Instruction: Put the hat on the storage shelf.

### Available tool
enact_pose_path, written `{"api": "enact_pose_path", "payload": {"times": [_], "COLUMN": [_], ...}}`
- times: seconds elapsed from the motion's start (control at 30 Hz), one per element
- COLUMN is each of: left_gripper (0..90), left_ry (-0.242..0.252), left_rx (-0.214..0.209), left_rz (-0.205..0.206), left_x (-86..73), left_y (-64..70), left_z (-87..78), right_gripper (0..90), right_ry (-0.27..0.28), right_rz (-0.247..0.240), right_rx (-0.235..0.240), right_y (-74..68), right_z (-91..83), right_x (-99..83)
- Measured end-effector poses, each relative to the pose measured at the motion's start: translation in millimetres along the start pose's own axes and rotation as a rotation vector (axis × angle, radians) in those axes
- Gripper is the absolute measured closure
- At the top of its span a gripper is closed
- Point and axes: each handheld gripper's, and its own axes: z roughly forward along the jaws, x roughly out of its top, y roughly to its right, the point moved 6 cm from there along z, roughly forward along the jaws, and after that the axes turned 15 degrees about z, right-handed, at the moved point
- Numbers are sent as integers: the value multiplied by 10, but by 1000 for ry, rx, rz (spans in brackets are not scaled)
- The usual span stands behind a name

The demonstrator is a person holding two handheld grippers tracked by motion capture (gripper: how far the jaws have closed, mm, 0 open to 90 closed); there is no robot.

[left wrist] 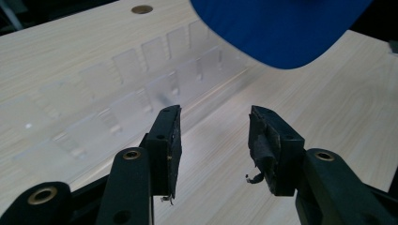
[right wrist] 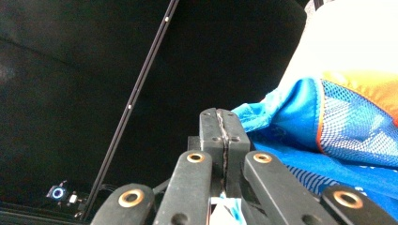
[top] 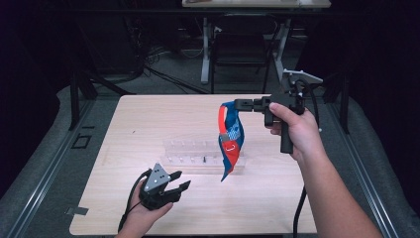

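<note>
Dark curtains and a folding chair ring the pale wooden table (top: 148, 119). From the high view, my right gripper (top: 241, 104) holds a blue and red garment (top: 231, 136) aloft over the clear plastic rack (top: 198, 156) at mid-table; my left gripper (top: 179, 183) rests low at the near edge. In the left gripper view its jaws stand spread and empty, the garment's blue hem (left wrist: 281, 33) hanging just beyond. In the right gripper view the jaws are pressed together on the cloth (right wrist: 347, 136). I judge this the carrying step; next I need the left to catch the hanging end.
</note>
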Motion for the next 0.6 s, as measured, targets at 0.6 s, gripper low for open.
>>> {"api": "enact_pose_path", "payload": {"times": [0.6], "left_gripper": [598], "left_ry": [78], "left_rx": [-72], "left_rz": [54], "left_x": [481], "left_y": [291], "left_z": [175], "right_gripper": [900], "right_ry": [11], "right_rz": [14], "right_rx": [-3], "right_y": [-7], "right_z": [208], "right_x": [104]}}
